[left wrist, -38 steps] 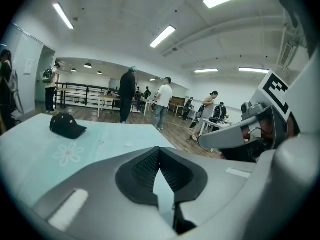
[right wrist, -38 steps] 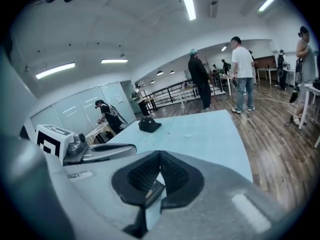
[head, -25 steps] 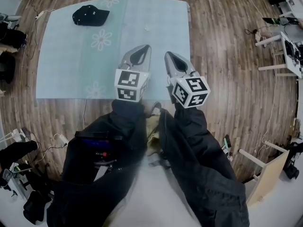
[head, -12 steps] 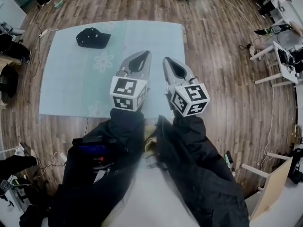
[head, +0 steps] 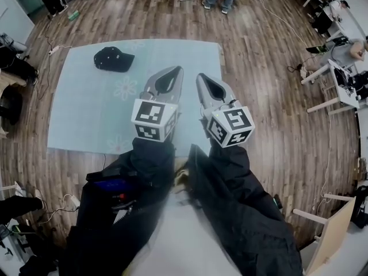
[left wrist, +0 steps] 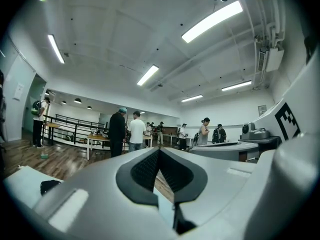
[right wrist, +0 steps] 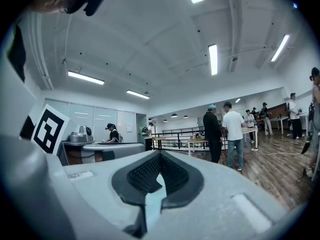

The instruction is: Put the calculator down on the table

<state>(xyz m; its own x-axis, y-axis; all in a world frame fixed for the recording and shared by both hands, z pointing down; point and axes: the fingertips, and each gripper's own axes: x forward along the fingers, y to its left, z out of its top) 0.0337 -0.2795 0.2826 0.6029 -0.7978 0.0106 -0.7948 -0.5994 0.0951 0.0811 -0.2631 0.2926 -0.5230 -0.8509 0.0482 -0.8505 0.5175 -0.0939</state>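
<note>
Holds left claw (head: 177, 69) and right claw (head: 200, 76) closed and empty, now raised higher above the mat (head: 86, 114) below them, with no calculator visible to set down.

Black puffy jacket on show, left sleeve (head: 150, 154) and right sleeve (head: 233, 174) both dark and creased, open over a pale top (head: 178, 234). The left gripper (head: 176, 71) and right gripper (head: 201, 76) are smooth light-grey shells, each with a teardrop cut-out lined in black ribbed rubber. Each carries a white cube printed with black square markers: left cube (head: 154, 119), right cube (head: 230, 126)
</note>
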